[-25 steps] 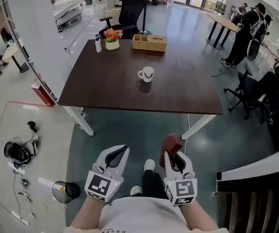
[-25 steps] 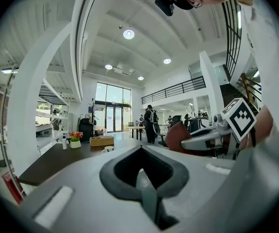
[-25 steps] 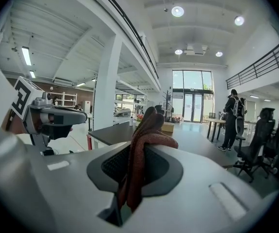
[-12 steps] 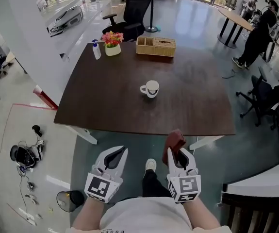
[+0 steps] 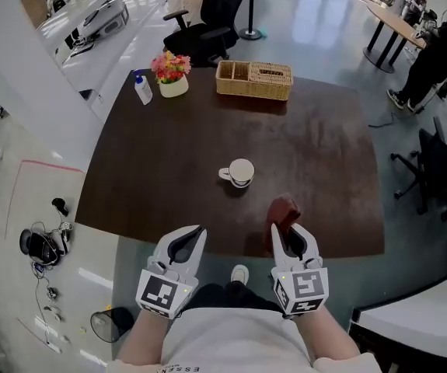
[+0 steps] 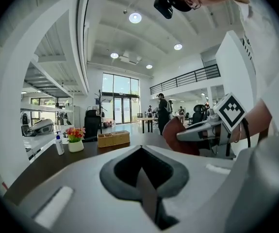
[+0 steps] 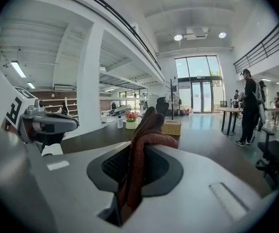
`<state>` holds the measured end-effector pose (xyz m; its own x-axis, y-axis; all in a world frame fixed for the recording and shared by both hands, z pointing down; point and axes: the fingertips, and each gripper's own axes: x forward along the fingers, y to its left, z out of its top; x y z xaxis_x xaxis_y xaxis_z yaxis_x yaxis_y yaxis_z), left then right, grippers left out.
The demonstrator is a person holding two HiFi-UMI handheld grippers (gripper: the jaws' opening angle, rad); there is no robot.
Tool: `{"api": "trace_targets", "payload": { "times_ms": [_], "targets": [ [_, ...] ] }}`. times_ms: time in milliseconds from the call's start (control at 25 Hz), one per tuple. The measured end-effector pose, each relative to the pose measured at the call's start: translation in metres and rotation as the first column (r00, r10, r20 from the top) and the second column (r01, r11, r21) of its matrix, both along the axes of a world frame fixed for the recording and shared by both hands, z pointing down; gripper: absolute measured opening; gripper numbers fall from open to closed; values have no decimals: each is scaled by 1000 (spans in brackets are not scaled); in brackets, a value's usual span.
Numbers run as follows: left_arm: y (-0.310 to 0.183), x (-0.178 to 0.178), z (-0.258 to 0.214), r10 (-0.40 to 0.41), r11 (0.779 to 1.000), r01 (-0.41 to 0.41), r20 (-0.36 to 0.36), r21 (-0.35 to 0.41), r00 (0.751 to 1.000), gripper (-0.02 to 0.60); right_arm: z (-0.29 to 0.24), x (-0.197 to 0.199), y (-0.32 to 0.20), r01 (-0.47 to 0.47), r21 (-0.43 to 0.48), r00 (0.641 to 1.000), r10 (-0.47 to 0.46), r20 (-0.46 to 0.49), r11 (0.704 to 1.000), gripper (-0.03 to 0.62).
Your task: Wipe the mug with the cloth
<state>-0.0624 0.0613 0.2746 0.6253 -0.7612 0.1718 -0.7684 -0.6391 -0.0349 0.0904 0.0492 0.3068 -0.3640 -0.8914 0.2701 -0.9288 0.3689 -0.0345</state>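
A white mug [image 5: 240, 172] stands upright near the middle of the dark brown table [image 5: 153, 169], its handle to the left. My right gripper [image 5: 287, 231] is shut on a dark red cloth [image 5: 283, 210] that sticks up over the table's near edge, short of the mug; the cloth [image 7: 140, 149] is clamped between the jaws in the right gripper view. My left gripper [image 5: 193, 235] hangs at the near table edge, left of the mug, jaws closed on nothing. The mug does not show in either gripper view.
At the table's far side stand a wicker basket [image 5: 254, 80], a flower pot [image 5: 172, 72] and a spray bottle [image 5: 142, 90]. A black office chair [image 5: 207, 22] is behind the table. People stand by another table [image 5: 394, 22] at far right. Cables and a bin [image 5: 106, 325] lie on the floor at left.
I have walked up to the table: the mug and table now lie much closer, and both grippers reach the near edge. The cloth stays clamped in the right gripper.
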Motion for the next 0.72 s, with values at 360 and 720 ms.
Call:
{"api": "trace_targets", "payload": {
  "times_ms": [360, 720],
  "targets": [
    [-73, -7, 46, -16, 995, 16, 0, -94, 1000, 0, 31, -3, -75, 27, -88, 1000, -28, -8, 996, 80],
    [-148, 3, 115, 106, 987, -95, 85, -131, 991, 3, 83, -20, -119, 68, -225, 997, -71, -6, 972, 80]
  ]
}}
